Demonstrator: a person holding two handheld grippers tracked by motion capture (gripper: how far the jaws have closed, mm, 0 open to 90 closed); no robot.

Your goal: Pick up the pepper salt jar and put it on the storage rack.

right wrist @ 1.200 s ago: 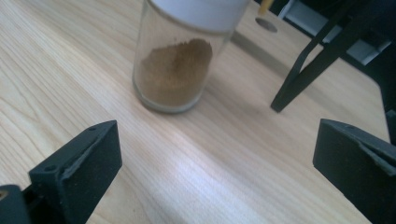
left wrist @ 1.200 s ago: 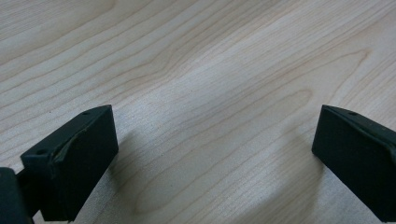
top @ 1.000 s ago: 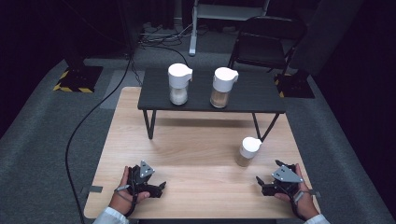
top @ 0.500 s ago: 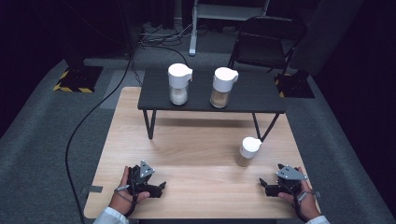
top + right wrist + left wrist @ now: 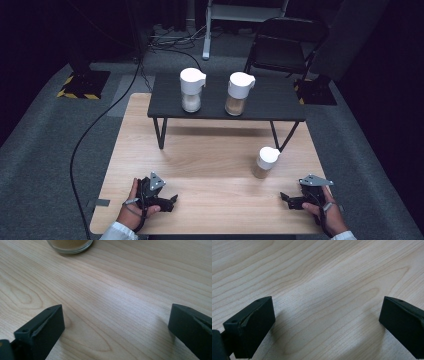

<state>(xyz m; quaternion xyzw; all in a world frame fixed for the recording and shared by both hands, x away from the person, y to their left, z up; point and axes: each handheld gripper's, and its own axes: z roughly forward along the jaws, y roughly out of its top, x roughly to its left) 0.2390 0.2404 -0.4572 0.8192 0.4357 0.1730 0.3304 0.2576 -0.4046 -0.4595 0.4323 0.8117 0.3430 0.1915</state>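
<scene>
We see both tongs resting on the table (image 5: pixel 210 165) with jaws spread wide and gripping nothing, the left gripper (image 5: pixel 169 201) near the front left corner and the right gripper (image 5: pixel 287 199) at the front right, near the jar (image 5: pixel 265 162) but apart.

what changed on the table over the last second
The right gripper slid a little toward the person's edge of the wooden table; its jaws remain open. The left gripper, the jar on the tabletop and the two jars on the black shelf stayed put.
</scene>
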